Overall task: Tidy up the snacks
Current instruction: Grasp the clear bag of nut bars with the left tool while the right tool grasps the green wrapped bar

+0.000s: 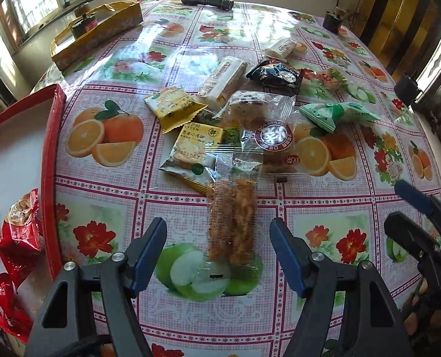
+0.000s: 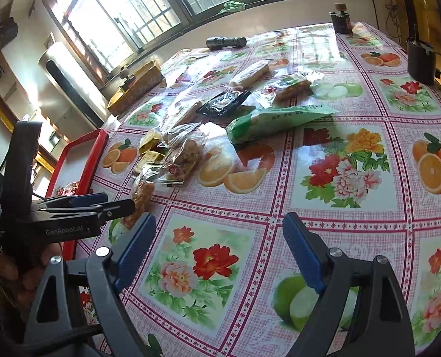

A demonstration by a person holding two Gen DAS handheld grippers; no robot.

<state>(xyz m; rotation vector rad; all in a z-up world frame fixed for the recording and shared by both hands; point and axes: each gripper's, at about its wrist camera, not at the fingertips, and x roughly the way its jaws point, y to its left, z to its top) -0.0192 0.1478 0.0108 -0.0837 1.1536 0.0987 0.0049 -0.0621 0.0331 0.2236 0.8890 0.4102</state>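
Blue-padded and spread wide, the left gripper (image 1: 217, 253) straddles the crispy snack bar (image 1: 231, 223) lying on the tablecloth (image 1: 324, 205), apparently the pick-up step before the red tray (image 1: 52, 148), needing a close and lift, while the right gripper (image 2: 220, 247) hangs open and empty.

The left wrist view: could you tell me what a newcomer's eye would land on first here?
Probably the loud fruit-and-flower tablecloth, with a heap of wrapped snacks in its middle. Nearest lies a long clear-wrapped bar, pointing into the gap of the open left gripper. At the left edge sits a red tray that already holds red packets, while the right gripper hangs open over bare cloth.
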